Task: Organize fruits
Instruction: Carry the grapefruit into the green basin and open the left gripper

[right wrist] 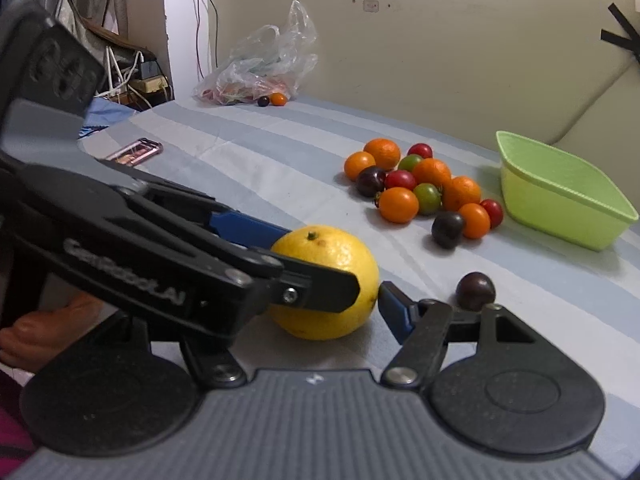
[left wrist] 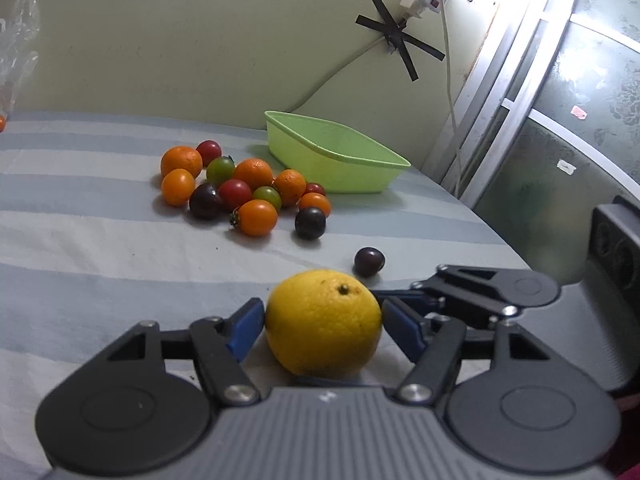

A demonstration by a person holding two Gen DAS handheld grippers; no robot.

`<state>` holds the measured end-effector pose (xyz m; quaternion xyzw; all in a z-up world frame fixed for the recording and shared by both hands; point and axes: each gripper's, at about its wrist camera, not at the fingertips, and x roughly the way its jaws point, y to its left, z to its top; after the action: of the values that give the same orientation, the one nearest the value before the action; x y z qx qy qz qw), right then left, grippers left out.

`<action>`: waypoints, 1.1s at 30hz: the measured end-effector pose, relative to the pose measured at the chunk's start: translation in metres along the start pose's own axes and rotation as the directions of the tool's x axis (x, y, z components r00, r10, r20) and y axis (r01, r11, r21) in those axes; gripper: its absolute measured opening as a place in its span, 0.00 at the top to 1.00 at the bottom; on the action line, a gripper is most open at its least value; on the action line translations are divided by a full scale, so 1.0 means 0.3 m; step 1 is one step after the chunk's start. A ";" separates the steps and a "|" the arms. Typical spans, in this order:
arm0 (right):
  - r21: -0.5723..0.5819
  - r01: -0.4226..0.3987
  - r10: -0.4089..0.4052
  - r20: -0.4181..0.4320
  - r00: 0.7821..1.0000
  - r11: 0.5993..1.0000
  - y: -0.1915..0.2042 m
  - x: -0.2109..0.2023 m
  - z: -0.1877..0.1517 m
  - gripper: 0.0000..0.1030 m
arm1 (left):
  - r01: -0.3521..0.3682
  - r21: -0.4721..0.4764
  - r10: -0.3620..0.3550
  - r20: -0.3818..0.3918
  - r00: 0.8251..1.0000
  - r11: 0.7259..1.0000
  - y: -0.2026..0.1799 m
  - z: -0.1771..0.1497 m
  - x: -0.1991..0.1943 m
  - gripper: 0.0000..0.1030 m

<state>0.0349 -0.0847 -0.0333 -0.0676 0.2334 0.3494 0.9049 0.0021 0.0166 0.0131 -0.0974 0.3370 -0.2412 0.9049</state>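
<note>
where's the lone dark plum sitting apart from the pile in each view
Left wrist: the lone dark plum sits right of centre, just beyond and right of the yellow citrus.
Right wrist: the plum is lower right, right of the citrus, just above the gripper's right linkage.
Shared landmark: the green tub, against the wall beyond the fruit pile.

The only readable lettering is "GenRobot.AI", in raised grey letters along the black arm of the left tongs (right wrist: 320, 276), at about 9 o'clock in the right wrist view. Nothing else can be read in either view.
</note>
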 end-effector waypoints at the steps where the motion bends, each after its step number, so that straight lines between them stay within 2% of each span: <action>1: -0.003 0.011 -0.011 0.006 1.000 1.000 0.000 0.004 -0.003 0.35 | -0.009 0.003 0.009 0.000 1.000 1.000 -0.006 0.005 0.003 0.35; 6: 0.042 0.010 -0.011 0.040 0.999 0.999 -0.040 -0.040 -0.009 0.35 | -0.007 0.040 0.007 -0.002 1.000 0.999 -0.063 0.052 0.019 0.36; 10: 0.068 0.080 -0.086 0.097 0.992 0.995 -0.094 -0.125 -0.007 0.35 | 0.051 0.102 -0.052 0.009 0.999 0.994 -0.148 0.128 0.065 0.36; 15: 0.130 0.193 -0.210 0.133 0.969 0.973 -0.217 -0.229 -0.032 0.35 | 0.125 0.191 -0.126 -0.007 0.992 0.974 -0.279 0.189 0.196 0.36; 20: 0.185 0.289 -0.308 0.085 0.948 0.940 -0.338 -0.275 -0.091 0.36 | 0.194 0.196 -0.181 -0.080 0.980 0.961 -0.362 0.201 0.362 0.36; 23: 0.205 0.312 -0.327 0.044 0.944 0.928 -0.390 -0.269 -0.130 0.36 | 0.214 0.170 -0.192 -0.133 0.972 0.962 -0.386 0.195 0.451 0.36; 26: 0.223 0.305 -0.315 0.008 0.949 0.926 -0.439 -0.260 -0.165 0.36 | 0.208 0.145 -0.182 -0.173 0.968 0.967 -0.390 0.190 0.507 0.36; 29: 0.223 0.287 -0.300 0.024 0.954 0.932 -0.469 -0.261 -0.157 0.36 | 0.204 0.145 -0.183 -0.148 0.972 0.968 -0.384 0.235 0.506 0.36; 33: 0.168 0.298 -0.320 0.124 0.939 0.940 -0.503 -0.265 -0.037 0.36 | 0.161 0.190 -0.155 -0.047 0.987 0.968 -0.388 0.379 0.476 0.36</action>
<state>0.0796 -0.2484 -0.0121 -0.0106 0.1766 0.1884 0.9660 0.1274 -0.1541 0.0578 -0.0317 0.3174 -0.3455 0.8826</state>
